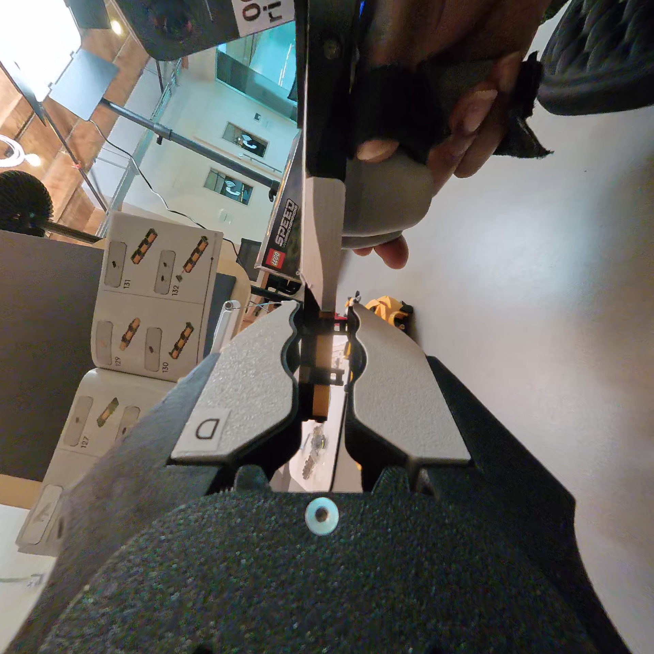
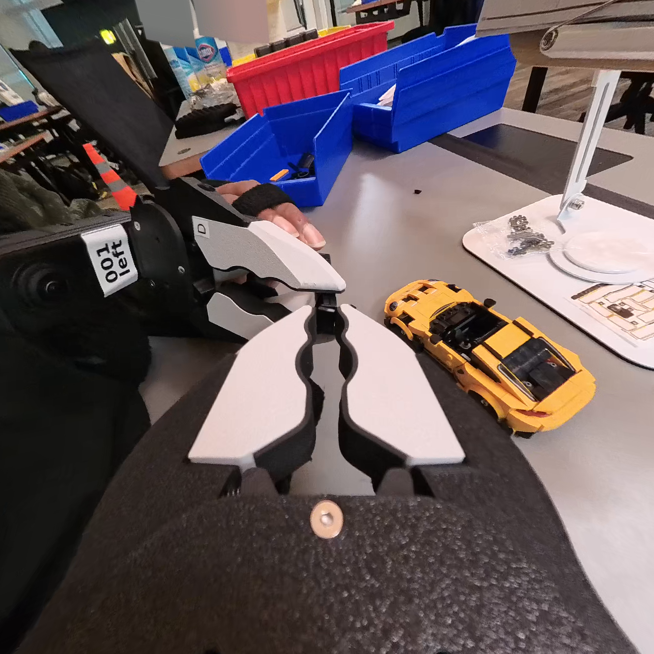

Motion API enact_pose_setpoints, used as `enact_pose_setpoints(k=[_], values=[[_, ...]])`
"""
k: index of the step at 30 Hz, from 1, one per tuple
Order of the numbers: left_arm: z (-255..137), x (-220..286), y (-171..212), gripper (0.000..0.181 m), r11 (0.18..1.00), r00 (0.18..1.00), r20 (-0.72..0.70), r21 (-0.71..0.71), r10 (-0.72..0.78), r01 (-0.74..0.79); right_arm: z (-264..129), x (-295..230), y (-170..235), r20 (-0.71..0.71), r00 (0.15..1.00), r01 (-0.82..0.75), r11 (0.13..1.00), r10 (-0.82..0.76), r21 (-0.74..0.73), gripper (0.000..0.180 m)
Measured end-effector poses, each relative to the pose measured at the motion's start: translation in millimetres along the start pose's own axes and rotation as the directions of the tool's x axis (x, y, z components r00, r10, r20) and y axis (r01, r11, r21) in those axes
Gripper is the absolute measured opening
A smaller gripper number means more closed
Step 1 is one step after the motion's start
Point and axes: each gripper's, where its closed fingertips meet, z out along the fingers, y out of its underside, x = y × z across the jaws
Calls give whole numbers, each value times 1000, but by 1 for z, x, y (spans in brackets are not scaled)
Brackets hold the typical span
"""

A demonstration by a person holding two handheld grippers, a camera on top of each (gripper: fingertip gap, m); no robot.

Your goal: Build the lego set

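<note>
My left gripper [image 1: 325,307] is shut on a narrow black-and-orange lego strip [image 1: 321,354], held lengthwise between its grey fingers. My right gripper [image 2: 327,308] is shut on a small black lego piece [image 2: 325,320] at the end of that strip. In the left wrist view one right finger [image 1: 323,230] comes in from the top and its tip touches the strip's far end. In the right wrist view the left gripper [image 2: 329,292] comes in from the left and meets my right fingertips. The yellow lego car [image 2: 488,354] stands on the grey table [image 2: 389,219] just right of both grippers, and also shows in the left wrist view [image 1: 387,311].
An open instruction booklet [image 1: 152,300] and the lego box [image 1: 283,240] stand behind. Blue bins [image 2: 283,155] with loose parts and a red bin [image 2: 308,67] sit at the back. A white stand base [image 2: 584,247] carries a bag of parts [image 2: 523,237] and a sticker sheet [image 2: 619,311]. Only a small space, under 4 cm, lies between the two pairs of fingers.
</note>
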Motion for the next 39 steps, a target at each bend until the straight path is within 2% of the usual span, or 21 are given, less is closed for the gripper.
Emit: enact_pose_setpoints(k=[2, 3, 5, 6, 7, 10, 12, 14, 18, 22, 31, 34, 37, 39], values=[[1, 3, 1, 27, 999, 999, -33, 3, -41, 41, -1, 0, 1, 0, 1000, 28, 1000, -28, -15, 8], [1, 6, 1, 35, 996, 994, -67, 9, -89, 90, -2, 1, 2, 5, 999, 39, 999, -39, -28, 8], [-1, 11, -4, 45, 971, 958, -175, 44, -226, 236, -6, 0, 5, 27, 997, 70, 996, -68, -62, 8], [-4, 12, -6, 44, 945, 925, -232, 58, -302, 323, -8, 0, 7, 42, 994, 100, 991, -97, -84, 8], [-6, 13, -8, 41, 906, 874, -297, 57, -385, 418, -11, -2, 10, 64, 989, 138, 984, -131, -114, 9], [-11, 17, -11, 37, 736, 644, -473, -13, -601, 677, -17, -8, 20, 144, 958, 274, 940, -248, -206, 8], [-13, 25, -11, 34, 674, 532, -547, -80, -646, 735, -18, -14, 26, 200, 929, 356, 899, -311, -256, 8], [-14, 34, -13, 22, 660, 486, -586, -115, -649, 743, -18, -18, 30, 252, 900, 421, 856, -355, -299, 8], [-15, 46, -17, 7, 675, 470, -616, -140, -632, 724, -17, -20, 29, 308, 867, 486, 803, -392, -344, 8], [-15, 44, -17, 6, 679, 490, -600, -124, -633, 724, -16, -21, 26, 338, 848, 520, 768, -409, -375, 8], [-15, 31, -22, 7, 628, 479, -583, -71, -656, 775, -18, -24, 11, 331, 869, 476, 807, -369, -350, 15], [-16, 30, -24, 6, 594, 440, -596, -78, -671, 801, -20, -23, 3, 304, 869, 478, 818, -390, -320, 22], [-16, 23, -24, 6, 526, 376, -600, -89, -706, 846, -22, -19, -9, 231, 858, 508, 823, -458, -256, 32], [-15, 16, -21, 7, 476, 334, -587, -100, -737, 874, -24, -12, -17, 136, 803, 595, 773, -580, -221, 34]])
